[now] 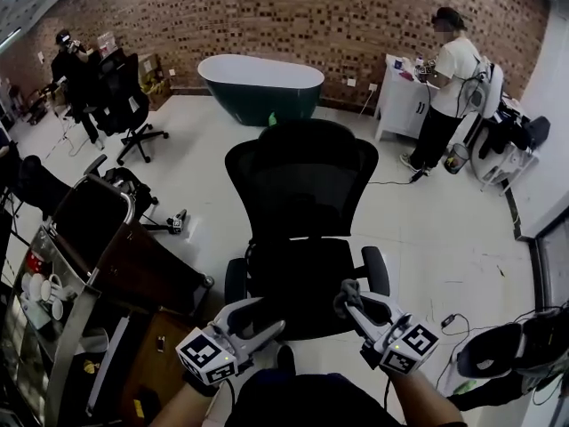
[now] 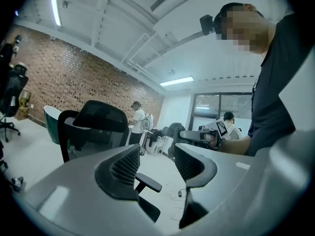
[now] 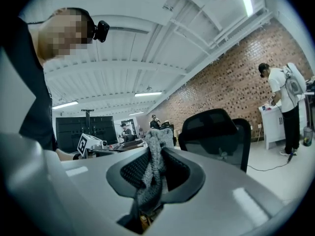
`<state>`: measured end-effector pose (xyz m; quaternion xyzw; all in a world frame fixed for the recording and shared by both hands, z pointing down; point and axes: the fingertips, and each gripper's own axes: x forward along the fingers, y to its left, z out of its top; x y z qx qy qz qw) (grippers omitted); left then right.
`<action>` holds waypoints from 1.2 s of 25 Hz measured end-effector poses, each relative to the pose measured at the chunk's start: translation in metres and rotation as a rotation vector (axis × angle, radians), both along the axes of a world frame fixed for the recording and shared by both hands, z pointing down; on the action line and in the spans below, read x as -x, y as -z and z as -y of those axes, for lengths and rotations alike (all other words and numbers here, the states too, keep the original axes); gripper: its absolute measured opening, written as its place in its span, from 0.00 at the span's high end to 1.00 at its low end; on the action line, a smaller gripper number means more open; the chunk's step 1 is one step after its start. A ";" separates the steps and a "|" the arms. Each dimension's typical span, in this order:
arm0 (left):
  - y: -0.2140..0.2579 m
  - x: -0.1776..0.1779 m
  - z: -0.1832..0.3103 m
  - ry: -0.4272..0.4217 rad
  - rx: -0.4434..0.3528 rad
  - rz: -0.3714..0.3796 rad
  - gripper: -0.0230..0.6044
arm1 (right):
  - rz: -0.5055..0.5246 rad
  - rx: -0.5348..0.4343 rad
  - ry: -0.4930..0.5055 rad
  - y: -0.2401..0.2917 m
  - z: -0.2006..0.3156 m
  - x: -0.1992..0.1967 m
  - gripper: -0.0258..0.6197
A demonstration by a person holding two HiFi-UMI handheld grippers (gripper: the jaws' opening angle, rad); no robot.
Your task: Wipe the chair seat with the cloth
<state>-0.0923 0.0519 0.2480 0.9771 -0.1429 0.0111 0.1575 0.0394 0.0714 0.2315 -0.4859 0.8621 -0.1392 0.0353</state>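
The left gripper [image 1: 265,315] is on the left, wide open and holding nothing. It hangs near the front of the big black mesh office chair [image 1: 302,181]. In the middle is the chair's dark flat seat [image 1: 298,274], and nothing is lying on it. On the right, the right gripper [image 1: 348,298] is squeezed tight on a small grey fuzzy cloth [image 3: 151,178], held up in the air, not on the seat. I think the wiping has not started, so the whole seat is left to do.

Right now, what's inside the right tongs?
A grey cloth, pinched in the shut right tongs, with its top poking out past the tips. Its lower end drops out of sight between the jaws, so how much hangs below cannot be seen.
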 end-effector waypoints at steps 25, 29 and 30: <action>-0.165 -0.022 0.162 0.136 0.198 0.138 0.56 | -0.151 0.294 0.323 -0.221 0.232 0.041 0.86; -0.224 -0.021 0.188 0.170 0.255 0.153 0.55 | -0.175 0.438 0.342 -0.321 0.286 0.060 0.86; -0.238 -0.022 0.193 0.179 0.272 0.157 0.55 | -0.181 0.478 0.341 -0.346 0.297 0.063 0.86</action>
